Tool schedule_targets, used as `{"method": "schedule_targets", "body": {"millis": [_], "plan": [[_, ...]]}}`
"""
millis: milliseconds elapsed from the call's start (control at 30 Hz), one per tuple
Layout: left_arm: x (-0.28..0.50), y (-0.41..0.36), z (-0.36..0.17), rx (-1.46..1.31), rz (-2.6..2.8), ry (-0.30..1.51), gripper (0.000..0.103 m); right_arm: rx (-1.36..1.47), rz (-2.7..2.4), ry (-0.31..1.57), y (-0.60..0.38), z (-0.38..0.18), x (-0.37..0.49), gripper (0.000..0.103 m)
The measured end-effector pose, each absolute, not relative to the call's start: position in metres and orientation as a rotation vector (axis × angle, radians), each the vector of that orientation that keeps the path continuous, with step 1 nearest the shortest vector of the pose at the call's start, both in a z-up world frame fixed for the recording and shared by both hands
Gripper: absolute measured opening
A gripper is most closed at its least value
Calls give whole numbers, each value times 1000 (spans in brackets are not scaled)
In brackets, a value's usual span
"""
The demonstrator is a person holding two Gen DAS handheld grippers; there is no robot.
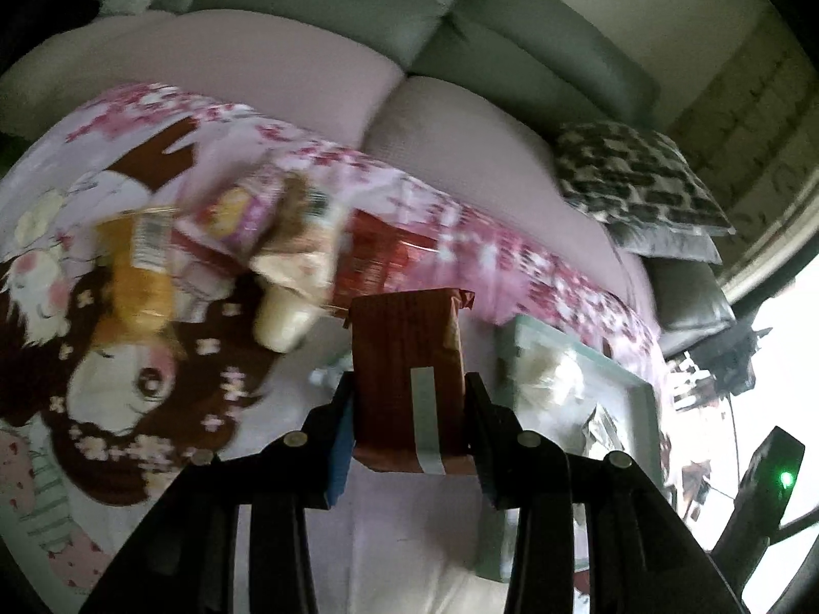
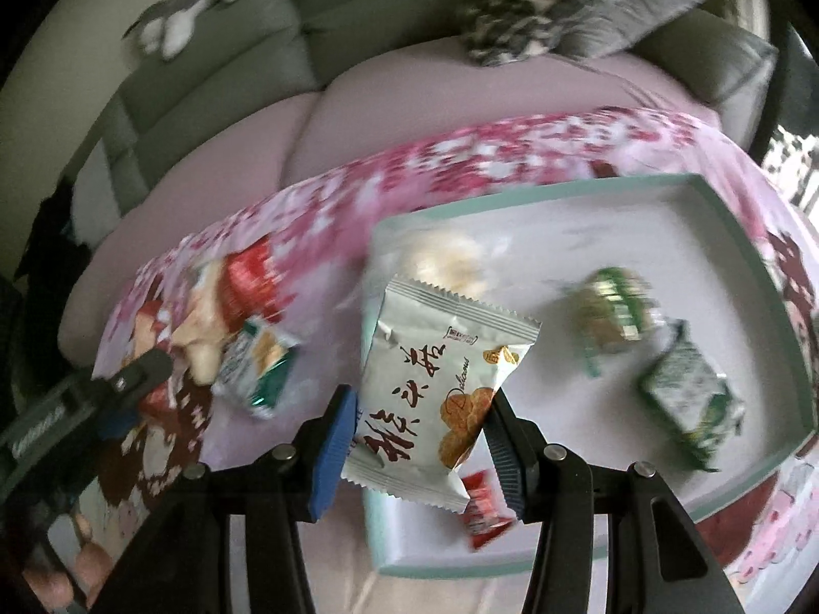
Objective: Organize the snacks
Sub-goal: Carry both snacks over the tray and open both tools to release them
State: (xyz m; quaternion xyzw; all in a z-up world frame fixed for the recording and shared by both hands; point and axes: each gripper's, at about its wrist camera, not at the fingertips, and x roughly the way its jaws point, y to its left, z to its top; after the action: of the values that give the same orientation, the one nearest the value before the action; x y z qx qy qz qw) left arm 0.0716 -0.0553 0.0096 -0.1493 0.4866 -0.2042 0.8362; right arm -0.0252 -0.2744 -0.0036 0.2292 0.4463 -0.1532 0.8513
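1. My left gripper is clamped on a reddish-brown snack packet, both pads pressed to its sides; the packet stands upright between the fingers, a pale strip running down its face.
2. My right gripper is clamped on a white biscuit packet printed with dark red characters and golden biscuits; it hangs tilted over the near left corner of the mint-rimmed tray.
3. The tray lies on the pink cartoon-print cloth; on its white floor are a pale round snack near the far left corner, two green packets toward the right edge, and a small red packet by the near edge.
4. Left of the tray, loose on the cloth, sits a blurred heap of snacks; I make out an orange packet with a barcode, pale ones and a red one.
5. Beyond the cloth are the sofa's pink seat cushions and a patterned pillow.
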Motion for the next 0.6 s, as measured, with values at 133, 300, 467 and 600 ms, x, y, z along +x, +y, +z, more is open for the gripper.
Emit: {"method": "schedule_targets", "body": {"millis": [133,300,467,600], "plan": [[63,-83,13,-265,-496,1023,41,527,-387,916,-305,-2,-36,53],[51,-130,15,-171,-595,1019,41,573,-445,900,-334,-4,-46,53],[43,-174,6,-87,-674,1048,41,612,-503,870,-364,-7,-51,53],[42,-201,-8,-50,-713,1097,41,654,-547,850,-385,-12,-58,53]]}}
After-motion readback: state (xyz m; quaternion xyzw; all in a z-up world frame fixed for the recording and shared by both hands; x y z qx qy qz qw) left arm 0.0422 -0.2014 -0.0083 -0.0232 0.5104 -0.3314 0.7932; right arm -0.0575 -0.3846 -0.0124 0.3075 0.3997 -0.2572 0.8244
